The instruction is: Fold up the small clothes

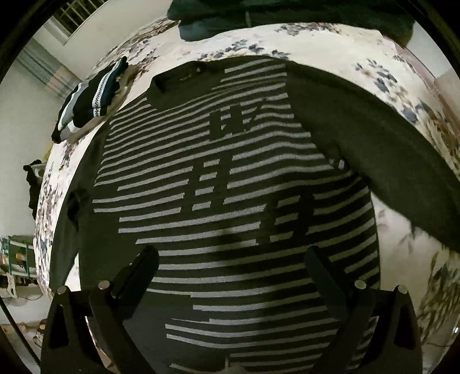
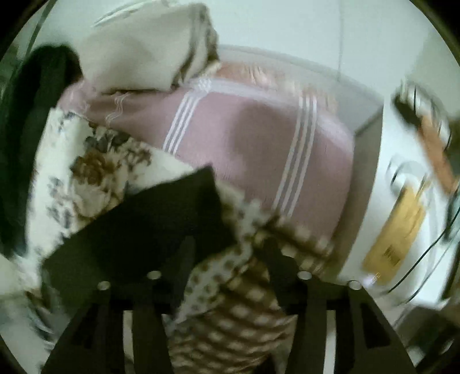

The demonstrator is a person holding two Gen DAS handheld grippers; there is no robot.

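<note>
A dark sweater with grey stripes [image 1: 218,178] lies spread flat on the floral bedspread [image 1: 330,49], collar at the far left, one plain dark sleeve [image 1: 373,149] stretched to the right. My left gripper [image 1: 230,253] hovers open over its lower body, holding nothing. In the blurred right wrist view, my right gripper [image 2: 227,244] is open near the bed's edge, its left finger beside the dark sleeve end [image 2: 161,218], which lies on the bedspread [image 2: 86,167]. Whether that finger touches the cloth is unclear.
A folded dark garment with white patterned bands [image 1: 89,100] sits at the bed's far left. Dark green cloth [image 1: 287,14] lies at the far edge. A pink striped pillow [image 2: 244,143] and cream pillow [image 2: 143,51] lie ahead of the right gripper; a white stand [image 2: 402,215] is at right.
</note>
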